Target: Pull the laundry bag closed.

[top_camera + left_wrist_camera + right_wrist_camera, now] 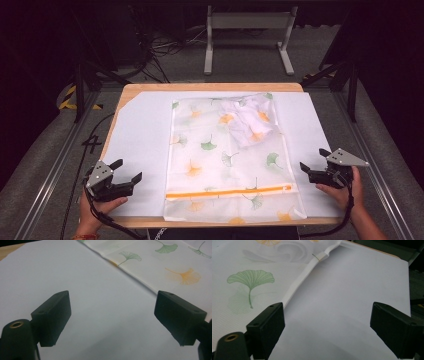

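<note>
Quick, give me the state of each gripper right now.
Left gripper: open, holding nothing, beside the mesh bag.
Right gripper: open, holding nothing, at the bag's other side.

The laundry bag [227, 160] lies mid-table on the sheet [140, 135], a crumpled garment [248, 120] inside its far right corner.

We count one table [125, 95] with one white sheet [140, 145] spread over it. On the sheet lies one mesh bag [220, 165] printed with ginkgo leaves (green and orange ones), carrying one orange zipper [227, 192] near the table's front edge. Inside the bag, toward its far right corner, we count one crumpled garment [248, 125]. At the front corners we count two grippers: the left gripper [129, 171] and the right gripper [314, 160].
</note>
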{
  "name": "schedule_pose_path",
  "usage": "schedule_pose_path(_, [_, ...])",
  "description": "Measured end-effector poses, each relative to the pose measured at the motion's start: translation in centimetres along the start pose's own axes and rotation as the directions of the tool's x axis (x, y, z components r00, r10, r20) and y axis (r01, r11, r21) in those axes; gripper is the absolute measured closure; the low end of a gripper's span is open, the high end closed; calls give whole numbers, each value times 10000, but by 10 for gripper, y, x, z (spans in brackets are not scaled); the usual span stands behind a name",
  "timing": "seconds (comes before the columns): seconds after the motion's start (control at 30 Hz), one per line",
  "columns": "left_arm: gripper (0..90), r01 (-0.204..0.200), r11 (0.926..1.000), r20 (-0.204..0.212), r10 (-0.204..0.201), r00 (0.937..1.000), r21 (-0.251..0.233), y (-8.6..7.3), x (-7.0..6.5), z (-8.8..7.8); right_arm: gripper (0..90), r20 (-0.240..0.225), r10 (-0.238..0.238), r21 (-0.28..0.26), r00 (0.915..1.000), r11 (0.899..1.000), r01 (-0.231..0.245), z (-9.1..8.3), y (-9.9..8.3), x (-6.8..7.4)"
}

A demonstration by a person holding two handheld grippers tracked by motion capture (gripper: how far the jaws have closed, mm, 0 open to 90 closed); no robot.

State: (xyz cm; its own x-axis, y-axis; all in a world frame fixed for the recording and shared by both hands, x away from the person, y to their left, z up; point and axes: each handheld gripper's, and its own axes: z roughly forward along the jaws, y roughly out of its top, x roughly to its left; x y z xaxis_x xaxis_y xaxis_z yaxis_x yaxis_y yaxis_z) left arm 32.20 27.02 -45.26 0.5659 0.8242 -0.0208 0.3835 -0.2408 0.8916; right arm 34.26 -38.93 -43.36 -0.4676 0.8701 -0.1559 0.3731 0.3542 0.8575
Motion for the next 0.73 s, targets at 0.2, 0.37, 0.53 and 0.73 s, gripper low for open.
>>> schedule_pose_path(0.2, [150, 45, 10000, -153, -45, 9999, 12, 1, 0, 0, 128, -71, -107, -87, 9999, 9999, 106, -1, 0, 0])
schedule_pose_path(0.37, [150, -13, 10000, -173, 14, 9998, 62, 2, 1, 1, 128, 40, -347, -50, 9994, 9994, 347, -1, -1, 2])
schedule_pose_path(0.53, [149, -103, 9999, -201, 105, 9997, 120, 3, 1, 3, 128, 59, -346, -68, 9994, 9994, 347, -3, -1, 1])
schedule_pose_path(0.73, [149, -101, 9998, -144, 103, 9998, 144, 5, 1, 6, 131, 193, -394, 67, 9990, 9992, 393, -5, -3, 2])
